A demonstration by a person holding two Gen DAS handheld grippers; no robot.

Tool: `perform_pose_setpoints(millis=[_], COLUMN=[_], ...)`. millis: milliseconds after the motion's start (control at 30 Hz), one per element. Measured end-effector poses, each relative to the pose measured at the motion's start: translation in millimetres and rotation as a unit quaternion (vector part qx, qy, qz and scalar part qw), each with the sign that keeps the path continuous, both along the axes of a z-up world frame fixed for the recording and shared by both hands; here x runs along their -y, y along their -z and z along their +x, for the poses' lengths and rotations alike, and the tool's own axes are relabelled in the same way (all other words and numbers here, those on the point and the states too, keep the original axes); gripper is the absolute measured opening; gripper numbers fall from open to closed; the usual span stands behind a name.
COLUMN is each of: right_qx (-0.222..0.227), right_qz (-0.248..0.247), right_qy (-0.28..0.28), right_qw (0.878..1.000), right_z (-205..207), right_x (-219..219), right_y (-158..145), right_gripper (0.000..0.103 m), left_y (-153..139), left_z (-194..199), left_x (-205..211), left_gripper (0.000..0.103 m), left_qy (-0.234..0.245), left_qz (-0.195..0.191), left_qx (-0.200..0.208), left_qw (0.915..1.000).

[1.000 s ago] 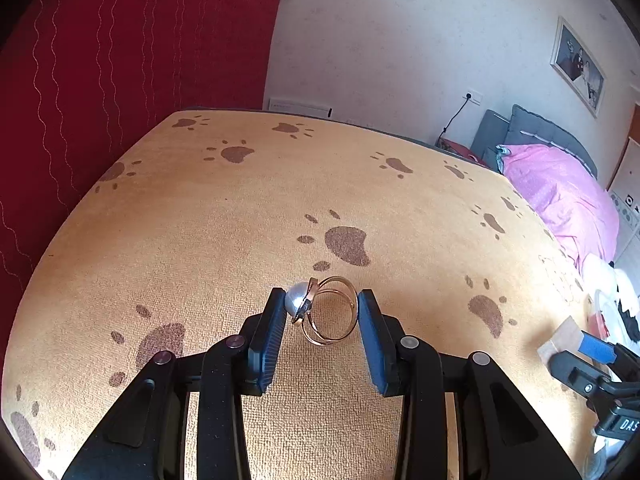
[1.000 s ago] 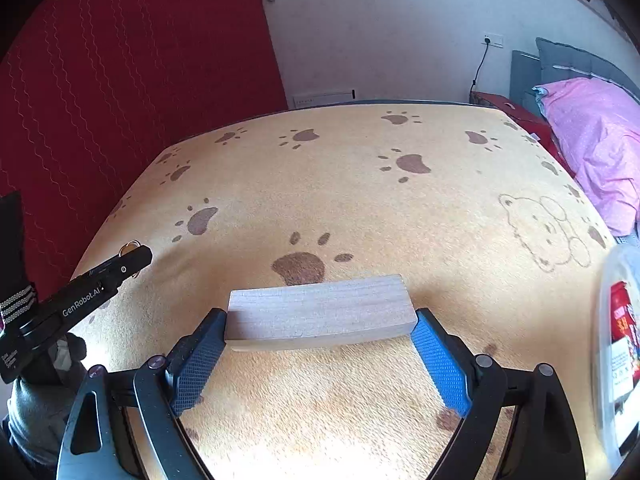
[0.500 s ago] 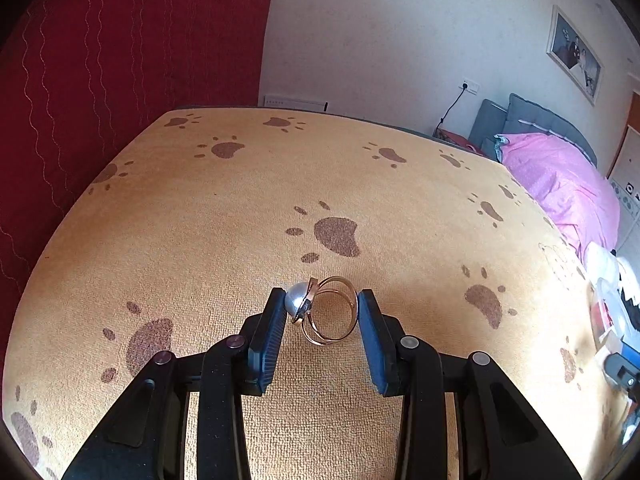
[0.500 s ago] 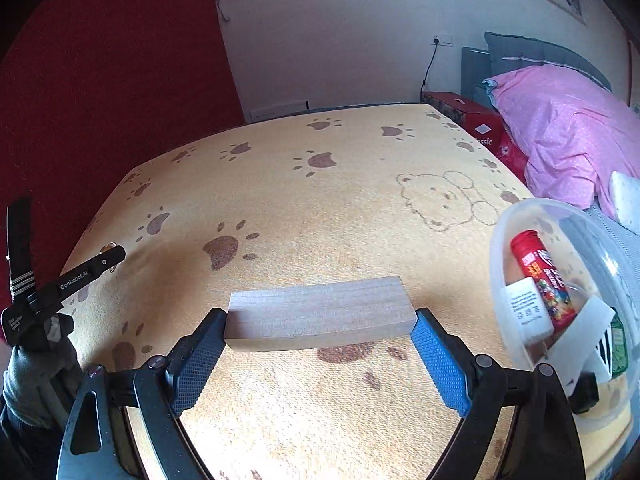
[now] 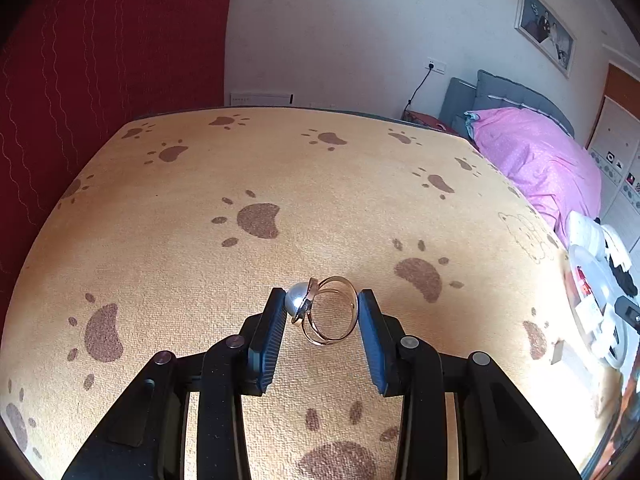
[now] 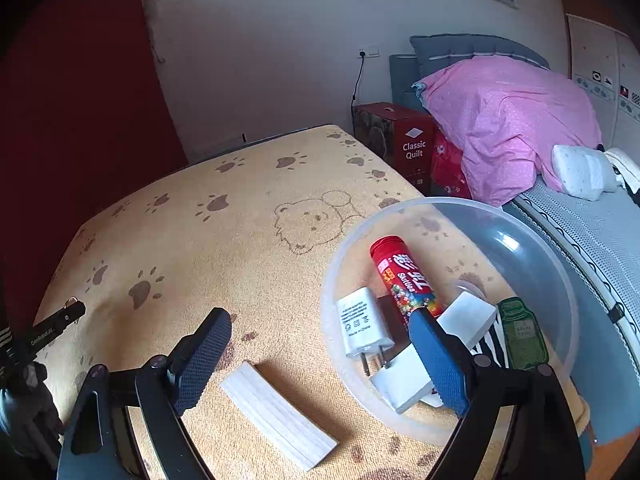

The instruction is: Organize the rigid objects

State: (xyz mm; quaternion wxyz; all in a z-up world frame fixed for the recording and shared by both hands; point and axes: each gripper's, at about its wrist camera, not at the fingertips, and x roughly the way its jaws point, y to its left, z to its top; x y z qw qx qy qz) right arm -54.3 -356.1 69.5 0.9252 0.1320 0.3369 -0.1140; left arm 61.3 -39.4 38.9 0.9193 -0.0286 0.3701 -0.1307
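My left gripper is shut on a gold double-band ring with a grey pearl and holds it above the orange paw-print mat. My right gripper is open and empty. A pale wooden block lies flat on the mat below and between its fingers. A clear plastic bowl stands to the right, with the right finger over its rim. It holds a red Skittles tube, a white charger, a white block and a green piece.
The left gripper tip shows at the mat's left edge in the right wrist view. A red curtain hangs at the left. A bed with a pink quilt and a red box stand beyond the mat's right edge.
My right gripper swung right towards the bowl and opened, and the wooden block dropped from it onto the mat. My left gripper still holds the ring and has turned slightly right.
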Motion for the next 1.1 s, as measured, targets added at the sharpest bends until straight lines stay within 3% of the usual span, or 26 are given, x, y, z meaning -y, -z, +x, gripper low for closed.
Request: perform_pose_setpoints(millis=[233, 500, 633, 1100], right_qx=[-0.015, -0.051, -0.072, -0.079], right_qz=[0.032, 0.079, 0.107, 0.074], right_qy=[-0.033, -0.085, -0.072, -0.02], right_qw=[0.999, 0.992, 0.989, 0.994], right_z=[-26, -50, -43, 0], right_x=[-4, -41, -41, -47], right_y=[10, 31, 47, 52], right_gripper=[0.093, 0.093, 0.093, 0.094], left_y=[-7, -8, -8, 1], left_z=[-10, -16, -20, -16], left_x=[23, 50, 51, 33], left_gripper=[0.038, 0.038, 0.038, 0.038], left_qy=[0.018, 0.05, 0.058, 0.05], left_qz=[0.006, 0.001, -0.004, -0.033], left_qx=[0.003, 0.004, 0.005, -0.004], left_qw=[0.9998, 0.9987, 0.9983, 0.9982])
